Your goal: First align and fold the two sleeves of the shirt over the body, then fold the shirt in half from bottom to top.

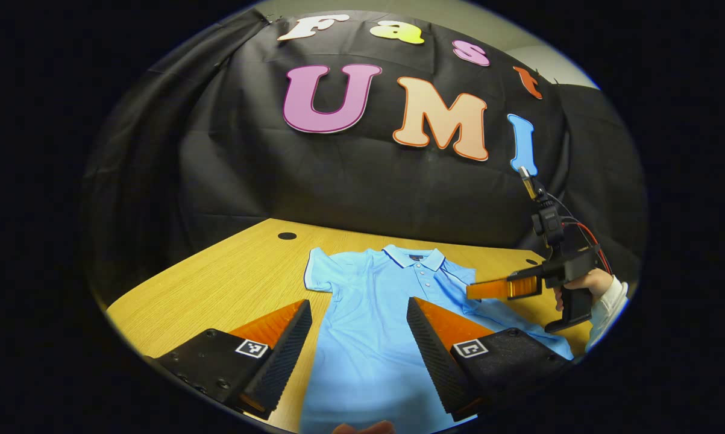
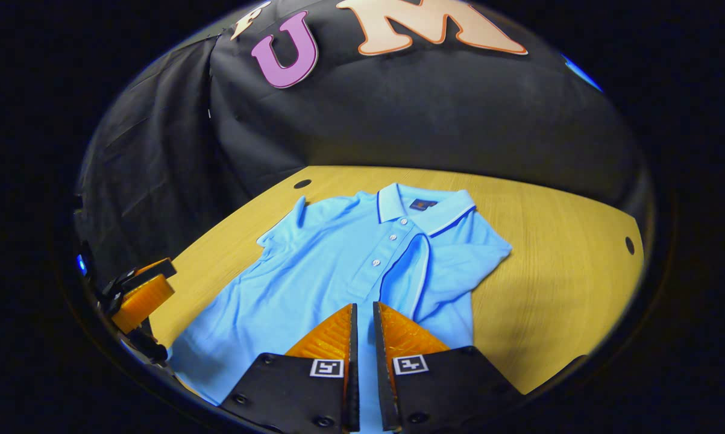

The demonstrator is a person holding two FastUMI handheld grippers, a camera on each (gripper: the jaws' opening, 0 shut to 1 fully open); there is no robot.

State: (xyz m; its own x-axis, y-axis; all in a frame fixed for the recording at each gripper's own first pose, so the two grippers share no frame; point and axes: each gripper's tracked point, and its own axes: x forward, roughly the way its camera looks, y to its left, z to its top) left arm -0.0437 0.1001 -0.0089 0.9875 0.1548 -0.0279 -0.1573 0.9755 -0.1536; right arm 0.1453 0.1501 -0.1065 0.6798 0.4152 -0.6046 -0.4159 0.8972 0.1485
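One sleeve is over, and both grippers hang above the polo!

In the left gripper view, the left gripper (image 1: 359, 313) hovers over the lower body of the light blue polo shirt (image 1: 368, 337), jaws spread wide, nothing between them. The shirt lies flat on the wooden table (image 1: 229, 271), collar toward the black cloth wall, its sleeve (image 1: 319, 271) on the view's left spread out to the side. Off to the right, a hand (image 1: 591, 283) holds the right gripper (image 1: 477, 290) above the shirt's far shoulder. In the right gripper view, that gripper's fingers (image 2: 332, 334) sit nearly together, a thin gap between, gripping nothing, just above the hem. The other sleeve (image 2: 407, 274) lies folded across the chest beside the button placket (image 2: 389, 244).
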